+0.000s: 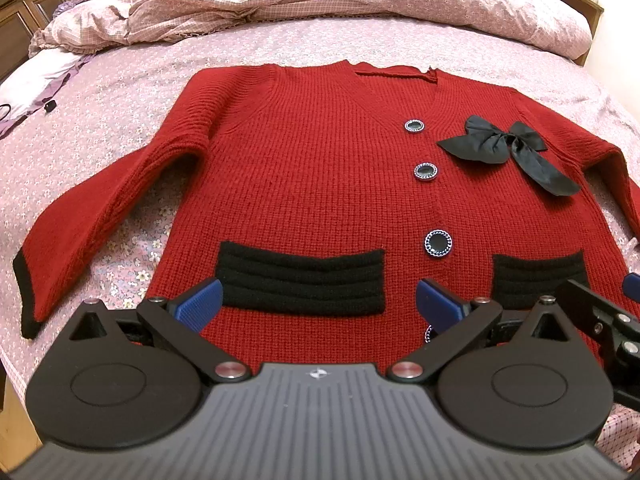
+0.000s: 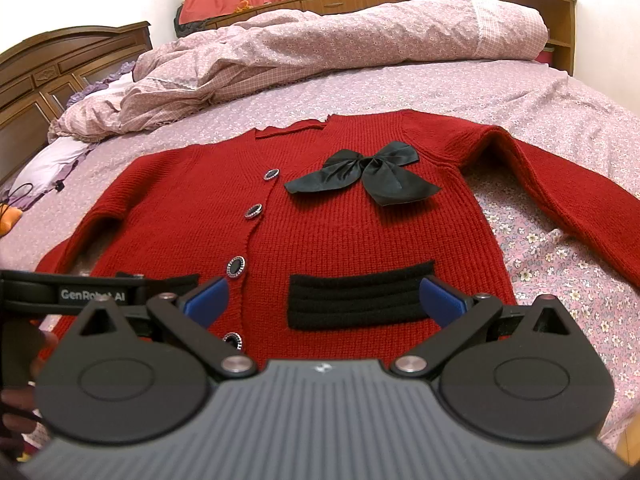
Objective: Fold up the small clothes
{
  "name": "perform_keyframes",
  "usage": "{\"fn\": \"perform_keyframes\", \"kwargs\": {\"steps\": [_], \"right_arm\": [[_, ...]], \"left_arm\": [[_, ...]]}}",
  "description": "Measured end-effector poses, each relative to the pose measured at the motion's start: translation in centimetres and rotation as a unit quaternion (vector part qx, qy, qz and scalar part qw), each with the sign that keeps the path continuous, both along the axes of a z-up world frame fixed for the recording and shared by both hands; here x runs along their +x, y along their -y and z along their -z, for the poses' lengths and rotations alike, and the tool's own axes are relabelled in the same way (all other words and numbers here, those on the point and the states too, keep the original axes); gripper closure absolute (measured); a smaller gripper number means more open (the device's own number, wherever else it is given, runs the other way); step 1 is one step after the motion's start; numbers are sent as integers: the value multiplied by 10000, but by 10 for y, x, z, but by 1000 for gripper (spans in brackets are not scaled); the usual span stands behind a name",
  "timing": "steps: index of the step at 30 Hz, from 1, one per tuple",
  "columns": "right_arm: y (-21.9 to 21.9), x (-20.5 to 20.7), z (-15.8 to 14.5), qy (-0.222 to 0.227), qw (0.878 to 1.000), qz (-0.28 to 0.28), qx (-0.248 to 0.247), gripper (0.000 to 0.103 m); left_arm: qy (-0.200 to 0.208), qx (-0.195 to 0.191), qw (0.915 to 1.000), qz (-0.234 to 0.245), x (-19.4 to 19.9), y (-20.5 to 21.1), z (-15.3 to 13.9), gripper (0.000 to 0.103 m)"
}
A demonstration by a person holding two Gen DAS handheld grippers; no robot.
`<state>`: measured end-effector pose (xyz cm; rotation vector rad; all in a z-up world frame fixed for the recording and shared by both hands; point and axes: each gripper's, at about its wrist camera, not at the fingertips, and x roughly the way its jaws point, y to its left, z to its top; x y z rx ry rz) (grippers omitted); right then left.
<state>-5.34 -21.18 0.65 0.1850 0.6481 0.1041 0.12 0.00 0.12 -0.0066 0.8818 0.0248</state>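
My left gripper: jaws spread, empty | my right gripper: jaws spread, empty | red knitted cardigan flat ahead of both fingertips, black pocket between right fingers.

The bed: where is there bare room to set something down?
Bare sheet lies between the red cardigan and the rumpled quilt, and beside its right sleeve. The middle is taken.
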Motion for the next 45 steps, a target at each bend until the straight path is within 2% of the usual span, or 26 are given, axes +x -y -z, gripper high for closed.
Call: {"fn": "perform_keyframes", "kwargs": {"steps": [24,45], "right_arm": [[8,3,4,-30,9999,59,129,0],[60,31,-2,78,9959,759,482,0]], "left_arm": [[-57,-7,9999,-101,8,-8,1,0],[-109,-60,9995,-304,55,-17,-11,0]]}}
